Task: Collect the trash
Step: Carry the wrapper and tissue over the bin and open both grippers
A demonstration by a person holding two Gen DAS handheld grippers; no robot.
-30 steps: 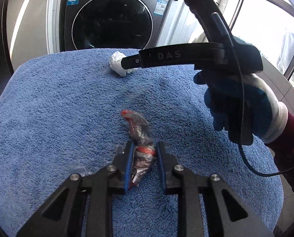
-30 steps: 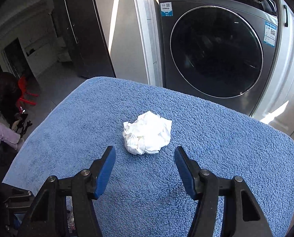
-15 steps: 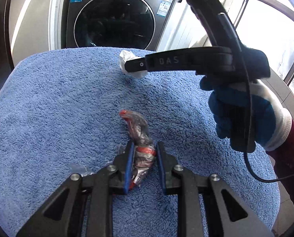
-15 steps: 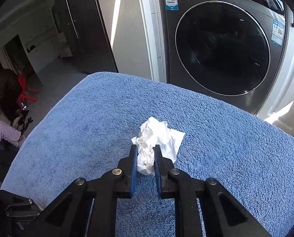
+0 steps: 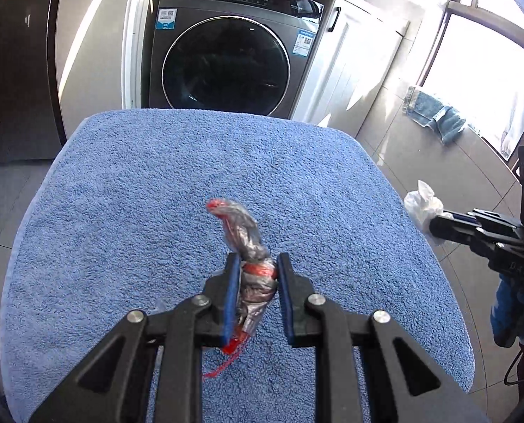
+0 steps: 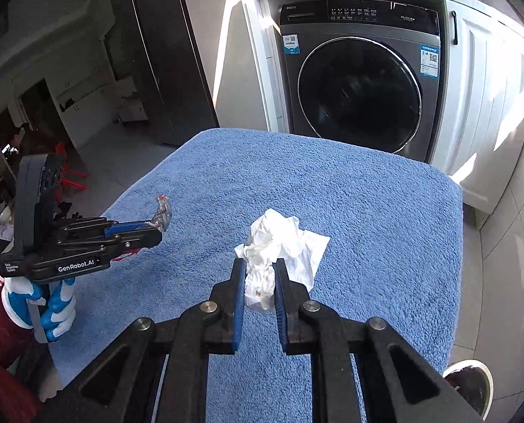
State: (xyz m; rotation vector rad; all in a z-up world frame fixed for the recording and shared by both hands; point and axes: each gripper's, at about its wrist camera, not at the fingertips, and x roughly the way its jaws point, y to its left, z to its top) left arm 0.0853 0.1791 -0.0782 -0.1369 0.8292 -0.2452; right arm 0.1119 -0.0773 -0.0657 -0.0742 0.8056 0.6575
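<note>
left claw clamped on twisted clear plastic wrapper with red ends, blue pads pressing both sides of its lower half; upper end curling up and forward past the fingertips, red shred dangling below the pads. wrapper lifted clear of the blue terry-cloth-covered surface. same claw seen from the right wrist view, wrapper tip sticking out past it, over the left edge of the surface; held by a blue-and-white gloved hand.

right claw nearly closed, pinching crumpled white paper tissue between its blue pads; jaws just closed in on it within the last second. loose flap of tissue spreading to the right of the pads. from the left wrist view, right claw and tissue hang off the right edge of the surface, above grey floor tiles.

grey front-loading washing machine behind the surface, door shut. crumpled denim cloth on the floor near the window.
</note>
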